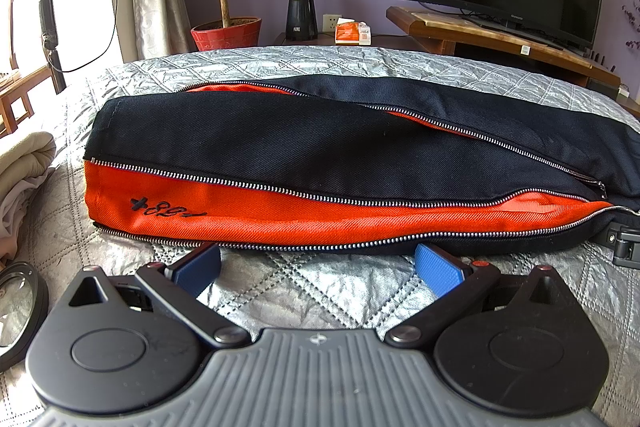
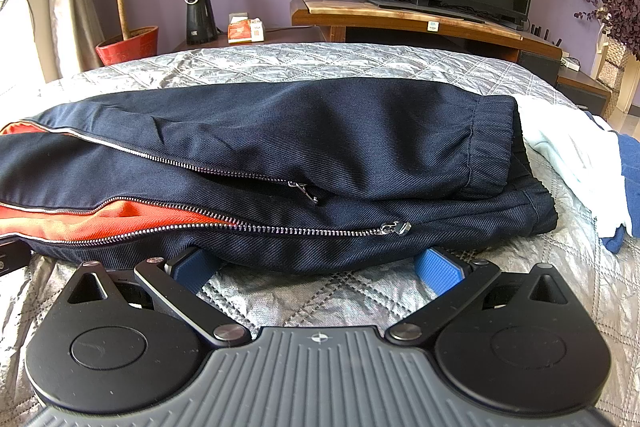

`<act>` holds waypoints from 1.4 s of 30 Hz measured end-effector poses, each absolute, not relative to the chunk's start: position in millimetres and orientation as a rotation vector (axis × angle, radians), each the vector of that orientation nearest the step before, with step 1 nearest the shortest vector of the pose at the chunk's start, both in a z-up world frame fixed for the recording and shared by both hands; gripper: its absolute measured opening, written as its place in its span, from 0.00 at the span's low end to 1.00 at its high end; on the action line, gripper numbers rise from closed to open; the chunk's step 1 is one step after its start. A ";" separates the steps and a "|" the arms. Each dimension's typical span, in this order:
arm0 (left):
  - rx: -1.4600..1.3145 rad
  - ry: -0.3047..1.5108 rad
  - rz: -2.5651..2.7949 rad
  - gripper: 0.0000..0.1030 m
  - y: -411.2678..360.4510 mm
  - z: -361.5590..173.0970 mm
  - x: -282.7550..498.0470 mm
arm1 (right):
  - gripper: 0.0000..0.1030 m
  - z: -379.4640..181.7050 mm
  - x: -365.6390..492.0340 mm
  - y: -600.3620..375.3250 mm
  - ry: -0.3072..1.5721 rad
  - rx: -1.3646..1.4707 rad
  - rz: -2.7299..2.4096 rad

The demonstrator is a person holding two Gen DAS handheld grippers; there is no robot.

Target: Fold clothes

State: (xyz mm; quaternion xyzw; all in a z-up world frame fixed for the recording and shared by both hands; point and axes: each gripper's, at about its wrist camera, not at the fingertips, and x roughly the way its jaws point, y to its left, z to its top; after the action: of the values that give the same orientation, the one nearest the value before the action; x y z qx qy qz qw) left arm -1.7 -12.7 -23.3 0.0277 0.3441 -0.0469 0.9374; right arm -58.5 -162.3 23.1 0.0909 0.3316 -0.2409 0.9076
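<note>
Quilted grey bed (image 1: pixel 320 67) carries navy-orange trousers (image 1: pixel 280 147) — both hand-held grippers, left (image 1: pixel 318 265) and right (image 2: pixel 318 265), gape wide, seemingly touching its hem.

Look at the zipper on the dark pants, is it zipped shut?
Mostly open: the zipper gapes, showing orange lining; it closes only near the slider.

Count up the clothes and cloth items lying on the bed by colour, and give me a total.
Navy and orange: 1, the zipped trousers
White: 1, a garment
Blue: 1, a garment
Beige: 1, folded cloth
Total: 4
</note>
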 end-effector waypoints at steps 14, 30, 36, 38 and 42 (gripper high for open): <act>0.011 0.825 0.055 0.88 -15.4 37.7 -5.0 | 1.00 23.2 -58.7 -162.3 0.684 0.187 -0.497; 0.058 0.763 -0.112 0.98 -15.6 83.7 -10.0 | 1.00 23.3 -58.9 -162.9 0.684 0.187 -0.497; -0.024 0.768 -0.040 0.98 8.2 91.4 4.4 | 1.00 24.3 -58.4 -163.1 0.693 0.192 -0.496; -0.042 0.770 -0.025 0.98 12.1 91.8 7.3 | 1.00 25.3 -57.8 -163.4 0.703 0.197 -0.495; -0.042 0.774 -0.010 0.98 15.3 91.6 6.9 | 1.00 28.5 -60.6 -172.5 0.786 0.166 -0.351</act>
State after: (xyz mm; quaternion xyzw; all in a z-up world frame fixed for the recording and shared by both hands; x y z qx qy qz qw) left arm 6.9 15.3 91.6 -0.0207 0.3773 -0.0047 0.9259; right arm -60.6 -172.5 28.5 0.0803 0.3805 -0.1698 0.9055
